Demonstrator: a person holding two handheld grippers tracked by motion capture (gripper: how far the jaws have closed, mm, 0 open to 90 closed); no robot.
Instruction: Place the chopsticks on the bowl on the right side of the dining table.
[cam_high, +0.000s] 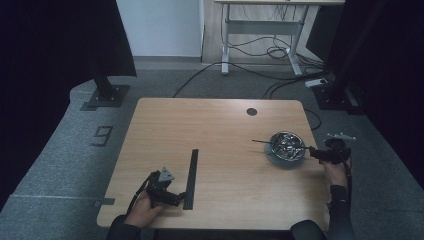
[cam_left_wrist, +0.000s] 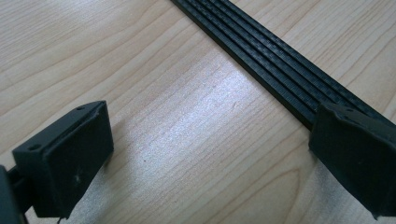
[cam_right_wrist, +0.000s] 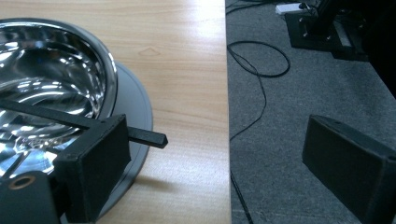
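Observation:
A long black ribbed strip (cam_high: 191, 176) lies on the wooden table (cam_high: 220, 120) near its front. My left gripper (cam_high: 176, 196) rests beside the strip's near end, held by a hand. In the left gripper view it (cam_left_wrist: 212, 121) stands open over bare wood, and the strip (cam_left_wrist: 261, 51) runs under its right jaw. A shiny steel bowl (cam_high: 286, 144) sits on a grey round base (cam_high: 280, 161) at the table's right edge, with a thin black stick (cam_high: 261, 142) laid across it. My right gripper (cam_high: 318, 152) is open; its left jaw is at the bowl's (cam_right_wrist: 56, 70) rim, beside the stick's end (cam_right_wrist: 147, 136).
The table's right edge runs between the right gripper's jaws, with grey carpet (cam_right_wrist: 280, 140) and a loose cable (cam_right_wrist: 259, 60) below. A round hole (cam_high: 251, 111) marks the table's far side. Black stands (cam_high: 106, 92) and a desk frame (cam_high: 260, 30) stand beyond.

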